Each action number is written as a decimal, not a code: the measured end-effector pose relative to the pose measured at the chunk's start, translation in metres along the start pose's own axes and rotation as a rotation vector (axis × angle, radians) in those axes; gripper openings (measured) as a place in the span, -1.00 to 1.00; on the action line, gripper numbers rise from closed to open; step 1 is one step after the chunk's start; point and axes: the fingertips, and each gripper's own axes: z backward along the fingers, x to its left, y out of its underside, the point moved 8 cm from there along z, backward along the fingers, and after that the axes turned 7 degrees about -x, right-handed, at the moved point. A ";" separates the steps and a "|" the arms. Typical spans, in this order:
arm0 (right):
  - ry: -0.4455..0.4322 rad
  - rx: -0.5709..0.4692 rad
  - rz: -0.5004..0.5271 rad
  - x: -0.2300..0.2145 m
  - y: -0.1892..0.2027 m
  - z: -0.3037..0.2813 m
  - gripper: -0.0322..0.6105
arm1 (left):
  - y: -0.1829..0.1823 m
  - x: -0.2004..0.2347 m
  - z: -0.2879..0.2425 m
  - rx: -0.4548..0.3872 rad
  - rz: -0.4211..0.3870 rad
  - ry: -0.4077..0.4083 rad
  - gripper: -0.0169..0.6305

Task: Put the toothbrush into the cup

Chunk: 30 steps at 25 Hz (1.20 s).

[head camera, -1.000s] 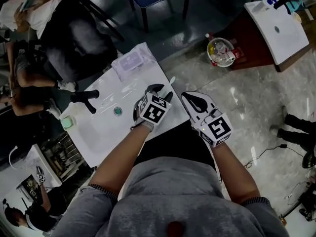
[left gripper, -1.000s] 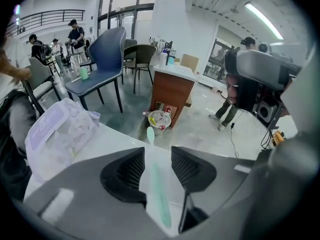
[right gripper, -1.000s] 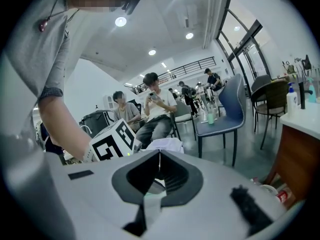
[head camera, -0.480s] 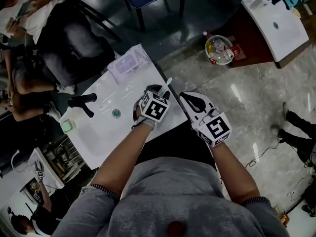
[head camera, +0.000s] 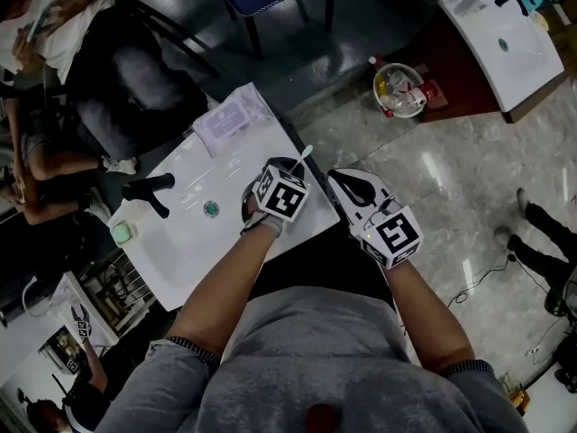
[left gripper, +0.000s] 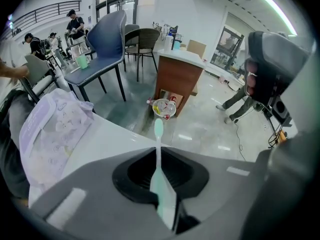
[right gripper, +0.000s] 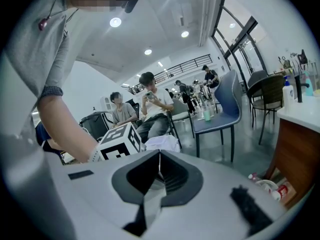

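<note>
A pale green toothbrush (left gripper: 159, 176) runs up between the jaws of my left gripper (left gripper: 161, 154), which are closing and pinch its handle; the brush head (head camera: 306, 152) pokes out past the gripper toward the counter's far edge. My left gripper (head camera: 285, 164) points steeply down over the white basin top (head camera: 243, 233). A pale green cup (head camera: 122, 232) stands at the counter's left end, well apart from it. Just off the counter's right side, my right gripper (head camera: 343, 179) hangs with its jaws meeting and nothing between them (right gripper: 160, 155).
A black tap (head camera: 149, 188) and a green drain plug (head camera: 211, 208) are on the basin top, with a pale packet (head camera: 230, 115) at its far end. A bin of litter (head camera: 399, 88) and a second basin unit (head camera: 505, 43) stand beyond. People sit at the left.
My left gripper has sunk a little onto the toothbrush at the counter's edge and its jaws have closed round the handle. The right gripper has stayed put.
</note>
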 end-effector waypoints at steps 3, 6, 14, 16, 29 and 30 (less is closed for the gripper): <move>0.000 -0.001 -0.002 -0.002 -0.001 0.001 -0.86 | 0.000 0.000 -0.001 0.001 0.002 0.007 -0.83; -0.004 0.000 -0.003 -0.003 -0.002 0.002 -0.86 | 0.000 0.001 0.002 -0.015 0.025 0.019 -0.83; -0.042 0.004 0.012 0.004 -0.010 -0.003 -0.86 | -0.006 0.001 0.030 -0.116 0.064 0.010 -0.84; -0.058 0.003 0.022 0.008 -0.014 -0.007 -0.86 | -0.009 0.001 0.041 -0.150 0.080 0.009 -0.84; -0.175 -0.008 0.117 0.048 -0.056 -0.018 -0.86 | -0.024 -0.007 0.138 -0.395 0.149 -0.016 -0.84; -0.183 -0.011 0.125 0.052 -0.060 -0.018 -0.86 | -0.024 -0.007 0.146 -0.411 0.156 -0.018 -0.84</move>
